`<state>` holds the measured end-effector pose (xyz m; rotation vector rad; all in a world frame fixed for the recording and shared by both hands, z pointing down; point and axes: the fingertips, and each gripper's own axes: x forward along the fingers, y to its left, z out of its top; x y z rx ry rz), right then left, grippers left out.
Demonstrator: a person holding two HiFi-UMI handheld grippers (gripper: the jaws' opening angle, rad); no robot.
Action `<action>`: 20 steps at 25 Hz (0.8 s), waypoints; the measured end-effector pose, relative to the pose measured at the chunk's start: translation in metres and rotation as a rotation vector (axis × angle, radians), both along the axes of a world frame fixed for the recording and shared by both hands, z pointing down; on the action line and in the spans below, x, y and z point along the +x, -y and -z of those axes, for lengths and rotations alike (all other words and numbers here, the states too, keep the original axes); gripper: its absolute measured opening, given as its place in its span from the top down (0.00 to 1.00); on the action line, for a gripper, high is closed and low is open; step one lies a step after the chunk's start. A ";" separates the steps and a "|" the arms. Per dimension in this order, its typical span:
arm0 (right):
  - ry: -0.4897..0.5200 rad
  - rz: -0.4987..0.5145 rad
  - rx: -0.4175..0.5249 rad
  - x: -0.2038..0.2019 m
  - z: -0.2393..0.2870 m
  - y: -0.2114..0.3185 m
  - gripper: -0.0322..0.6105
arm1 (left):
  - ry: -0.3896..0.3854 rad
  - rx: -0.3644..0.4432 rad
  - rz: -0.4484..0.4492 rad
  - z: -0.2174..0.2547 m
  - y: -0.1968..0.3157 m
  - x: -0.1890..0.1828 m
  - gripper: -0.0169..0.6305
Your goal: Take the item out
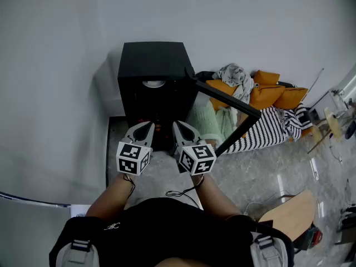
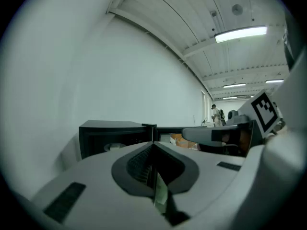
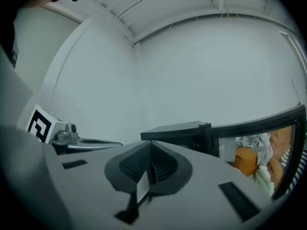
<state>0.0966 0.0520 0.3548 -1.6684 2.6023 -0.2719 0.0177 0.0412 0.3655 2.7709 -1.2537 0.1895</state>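
A black box-shaped cabinet (image 1: 153, 74) stands on the floor against the white wall, its door (image 1: 228, 102) swung open to the right. Inside, near the top, lies a pale round item (image 1: 154, 84), which the left gripper view shows as a whitish item (image 2: 115, 146) in the dark opening. My left gripper (image 1: 149, 125) and right gripper (image 1: 177, 125) are held side by side just in front of the opening, outside it. Both are shut with nothing between the jaws. The left gripper view shows the right gripper (image 2: 225, 134) alongside, and the cabinet (image 3: 177, 131) appears ahead in the right gripper view.
Right of the cabinet lies a heap of orange cushions (image 1: 267, 93), crumpled cloth (image 1: 236, 77) and striped fabric (image 1: 270, 129). A wooden seat (image 1: 295, 213) stands at the lower right. A cable (image 1: 183, 192) trails on the marbled floor. A person (image 2: 216, 113) stands far off.
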 end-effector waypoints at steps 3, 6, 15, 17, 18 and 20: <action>0.002 -0.003 -0.001 0.000 0.000 0.005 0.94 | 0.007 -0.003 0.015 -0.001 0.007 -0.002 0.96; 0.018 -0.005 -0.006 0.000 0.001 0.012 0.94 | 0.004 -0.006 0.022 0.000 0.013 -0.004 0.96; 0.051 -0.032 -0.008 -0.006 0.005 0.023 0.94 | 0.018 -0.022 0.030 -0.003 0.022 -0.015 0.96; 0.066 -0.043 -0.010 -0.009 0.007 0.024 0.94 | 0.015 -0.023 0.034 -0.001 0.025 -0.021 0.96; 0.065 -0.046 -0.008 -0.011 0.008 0.025 0.94 | 0.012 -0.022 0.034 -0.001 0.026 -0.023 0.96; 0.056 -0.051 -0.004 -0.017 0.009 0.025 0.94 | 0.003 -0.019 0.031 -0.001 0.029 -0.029 0.96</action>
